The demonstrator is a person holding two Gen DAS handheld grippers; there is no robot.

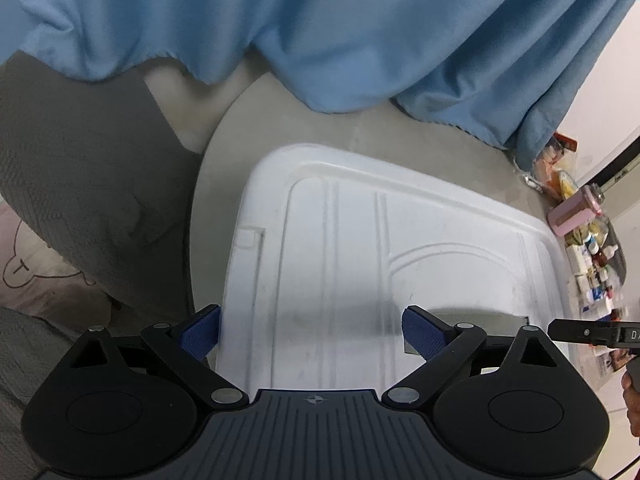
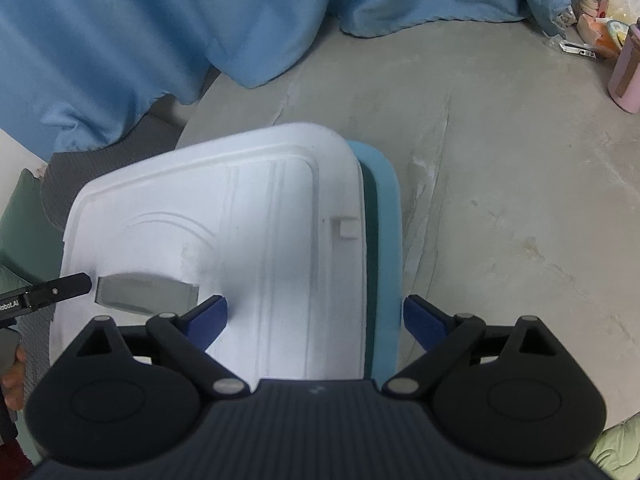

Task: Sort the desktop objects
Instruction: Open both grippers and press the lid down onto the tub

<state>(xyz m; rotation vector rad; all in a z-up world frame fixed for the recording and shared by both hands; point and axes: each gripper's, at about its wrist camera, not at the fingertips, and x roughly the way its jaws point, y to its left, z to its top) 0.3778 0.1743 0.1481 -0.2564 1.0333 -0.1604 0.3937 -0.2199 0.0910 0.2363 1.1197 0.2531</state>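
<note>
A white moulded plastic lid (image 1: 360, 264) sits skewed on a teal plastic bin (image 2: 386, 240) on the round grey table (image 2: 500, 200); the bin's contents are hidden. Your left gripper (image 1: 311, 330) and right gripper (image 2: 315, 320) hover above it, fingers apart, holding nothing. Blue cloth (image 1: 320, 28) drapes behind. Blurred small bottles and boxes (image 1: 596, 272) crowd the table's right edge.

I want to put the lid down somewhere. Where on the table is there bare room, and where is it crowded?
Bare grey table lies to the right of the white lid and teal bin, up to the blue cloth. The far right corner is crowded: a pink bottle and small packages.
</note>
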